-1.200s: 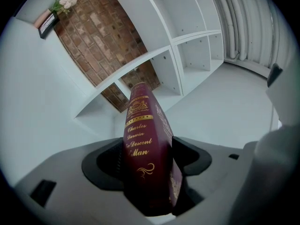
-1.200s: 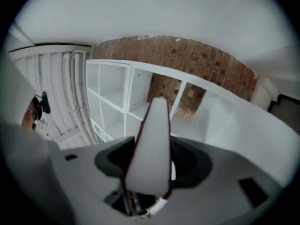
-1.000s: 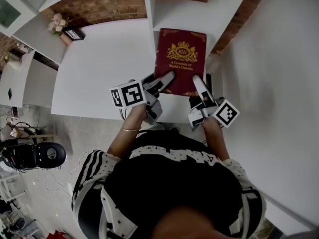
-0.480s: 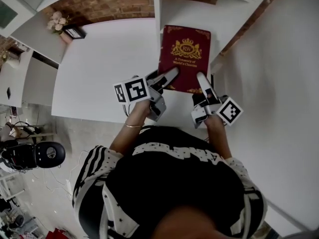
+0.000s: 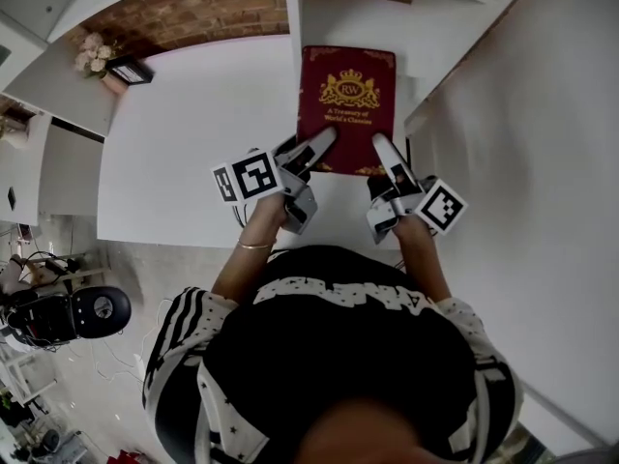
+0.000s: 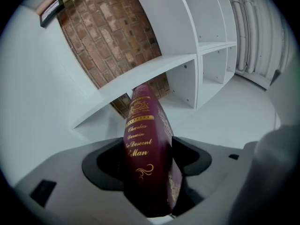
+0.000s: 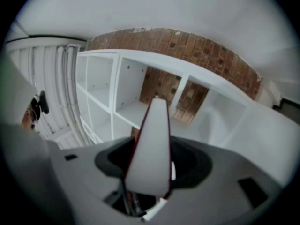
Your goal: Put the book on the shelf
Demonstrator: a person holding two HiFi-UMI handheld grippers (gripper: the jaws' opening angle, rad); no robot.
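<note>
Head view: left tongs and right tongs each clamp the near edge of the maroon book.

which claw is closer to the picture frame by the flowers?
Left. The left claw holds the book's near edge at the spine side, toward the picture frame; the right claw holds the same edge at the page side, farther from the frame.
</note>
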